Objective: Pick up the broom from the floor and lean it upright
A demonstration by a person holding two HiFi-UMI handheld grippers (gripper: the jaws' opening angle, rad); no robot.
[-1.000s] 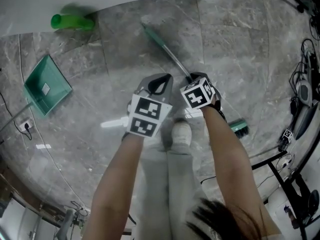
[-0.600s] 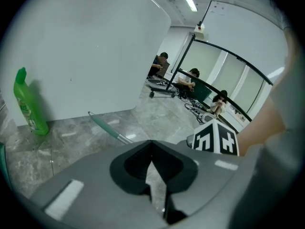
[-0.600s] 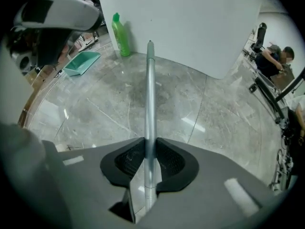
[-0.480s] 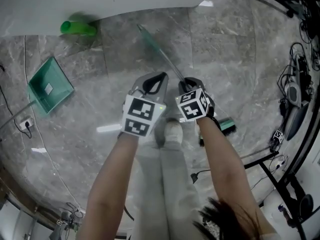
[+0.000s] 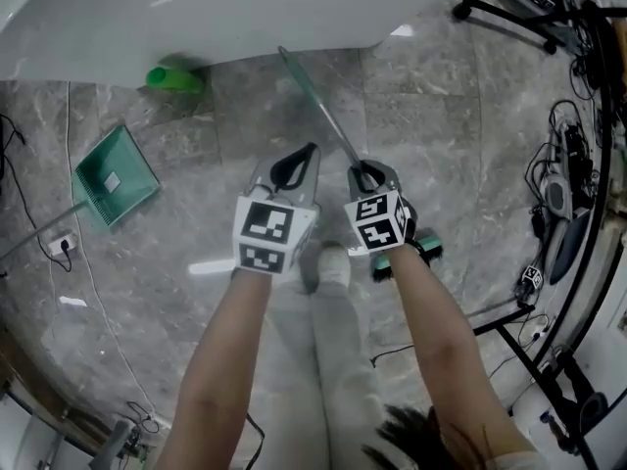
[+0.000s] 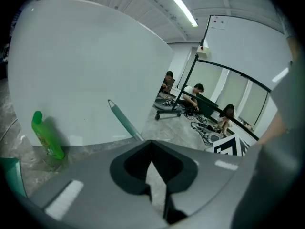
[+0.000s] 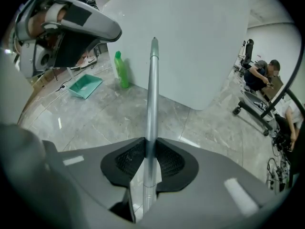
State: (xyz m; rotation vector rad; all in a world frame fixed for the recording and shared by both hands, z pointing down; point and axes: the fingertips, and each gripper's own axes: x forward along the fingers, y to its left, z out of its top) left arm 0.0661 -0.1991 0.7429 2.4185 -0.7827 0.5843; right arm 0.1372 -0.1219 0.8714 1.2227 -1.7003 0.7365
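The floor is of grey marble tiles and ends at a curved white wall; cables lie at the right. The broom with silver metal handle and green brush runs diagonally, its green tip toward the wall and its brush low beside the person's shoe. The right gripper clamps the handle. The left gripper has its tips together and holds nothing.

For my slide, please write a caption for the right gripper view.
Right gripper clamped on the broom handle; green bottle and dustpan beyond.
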